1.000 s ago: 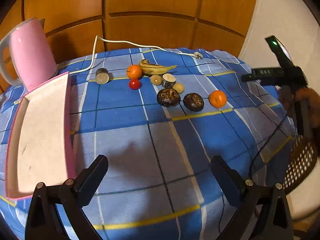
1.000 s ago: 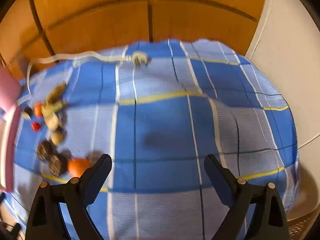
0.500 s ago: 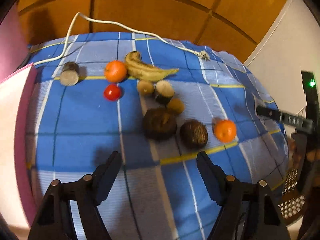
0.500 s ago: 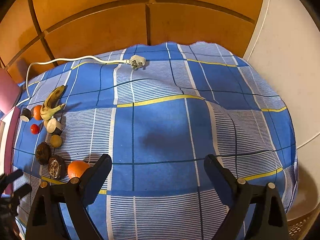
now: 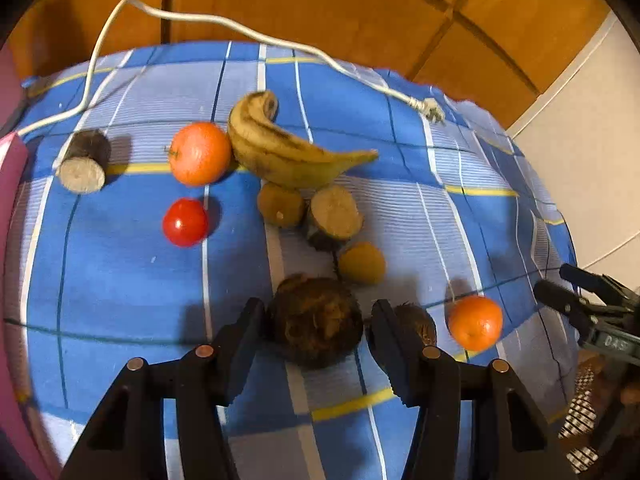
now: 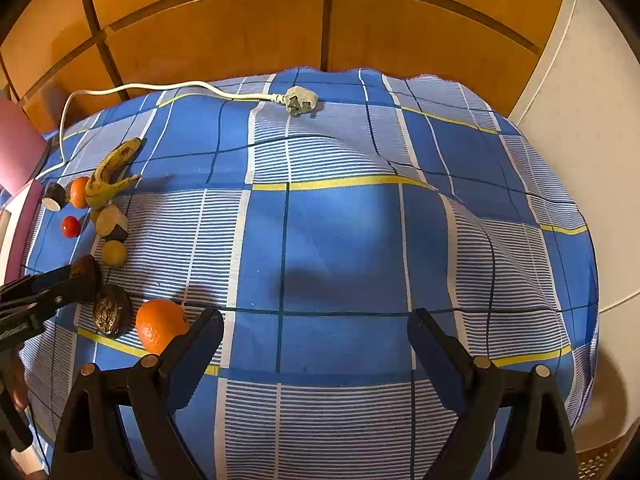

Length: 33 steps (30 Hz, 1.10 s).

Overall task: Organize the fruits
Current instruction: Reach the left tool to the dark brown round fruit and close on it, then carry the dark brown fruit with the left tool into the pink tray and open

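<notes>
One dark round fruit (image 5: 316, 332), no clear long axis, between closing left gripper (image 5: 316, 330) fingers, contact unclear; right gripper (image 6: 316, 334) wide, empty.

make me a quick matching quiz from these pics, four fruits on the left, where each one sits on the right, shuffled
1. banana
2. tomato
3. dark fruit
4. plug

a. between the left hand-held gripper's fingers
b. at the cord's end, far side of the cloth
c. just right of the far orange
d. just in front of the far orange

Pairs: 1-c, 2-d, 3-a, 4-b
</notes>
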Tool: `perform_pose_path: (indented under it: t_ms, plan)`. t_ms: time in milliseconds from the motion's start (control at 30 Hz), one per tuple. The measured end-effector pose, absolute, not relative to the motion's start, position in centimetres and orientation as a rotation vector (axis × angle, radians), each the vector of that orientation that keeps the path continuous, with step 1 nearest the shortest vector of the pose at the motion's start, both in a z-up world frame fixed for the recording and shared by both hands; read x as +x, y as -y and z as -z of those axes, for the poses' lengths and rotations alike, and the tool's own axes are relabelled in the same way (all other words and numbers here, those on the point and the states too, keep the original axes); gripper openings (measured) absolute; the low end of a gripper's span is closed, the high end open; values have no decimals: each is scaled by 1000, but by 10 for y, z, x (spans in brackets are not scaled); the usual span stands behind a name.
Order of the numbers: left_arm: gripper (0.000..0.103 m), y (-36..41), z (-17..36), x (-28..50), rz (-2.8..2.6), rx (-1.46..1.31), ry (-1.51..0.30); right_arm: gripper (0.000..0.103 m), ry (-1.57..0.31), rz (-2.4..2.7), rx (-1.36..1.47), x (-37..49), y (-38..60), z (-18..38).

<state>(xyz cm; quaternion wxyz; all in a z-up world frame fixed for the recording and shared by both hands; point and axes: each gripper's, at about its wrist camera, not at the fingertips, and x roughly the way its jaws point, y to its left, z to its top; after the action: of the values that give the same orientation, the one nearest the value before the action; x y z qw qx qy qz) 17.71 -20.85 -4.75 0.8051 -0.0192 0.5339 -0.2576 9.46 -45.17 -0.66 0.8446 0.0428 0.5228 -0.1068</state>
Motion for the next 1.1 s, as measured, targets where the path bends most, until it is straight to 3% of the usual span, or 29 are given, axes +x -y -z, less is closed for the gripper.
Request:
perform_pose_path:
  t_ms: [100,133,233,367,467,900,1100]
  plan:
    - [55,212,48,176,545,-19,-1127,95,-1114,221,79,95,449,8]
    - [50,212,48,176,545,-8,-1119,93,-1116,218,71,95,448,9]
    - [49,212,49,171,559,29,-1083,85,-1126,203,51,97,443,11]
    - [49,203,48,162,571,21,-1073,82,-1144,173,25,98,436,15]
    - [49,190,48,149,570,18,-1061,71,-1164,155,8,99,431,19]
    - [49,149,44,84,592,18,-992,63,-1277,133,-102,101,413,44]
    - [49,134,25,56,675,85,-917,55,-1292,113,-142,98,401,48]
